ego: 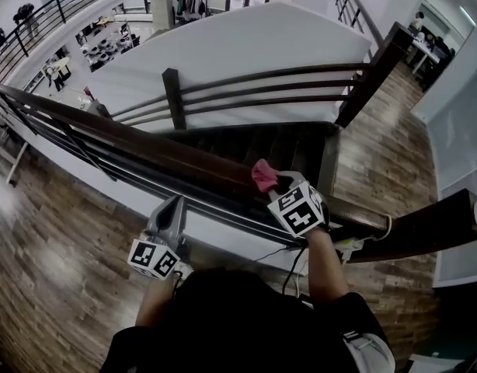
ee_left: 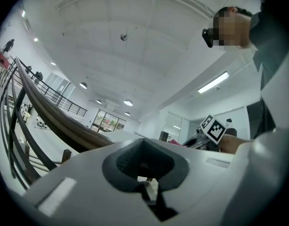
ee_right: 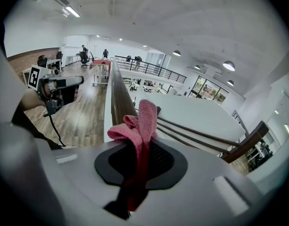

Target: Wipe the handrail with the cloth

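Right gripper view: right claw (ee_right: 135, 189) pinched tight on the pink cloth (ee_right: 140, 124), one fold bunched up above the jaws, the tail hanging down between them. Beyond it, the dark wooden handrail (ee_right: 119, 95), running straight away from the camera.

Head view: same cloth at the top of the rail, near its right-hand end above the stairwell. Probably touching the wood, though not certain from this angle.

Left claw (ee_left: 149, 189) closed on nothing, pointed up at the ceiling, on the person's side of the rail and well apart from the cloth.

Handling, as a judgement:
- Cloth: light, limp, terry-like pile. Grippy rather than slippery, nothing to break. Likely to drag and roll up under the claw on a long stroke.
- Best held by the bunched middle, as now, with a fat pad left out front. Not by a corner.
- Rail: rigid and smooth, so fine to lean on.

Writing: no brand, label or legible text anywhere. Only black-and-white square patterns on the marker cubes (ego: 299, 210).
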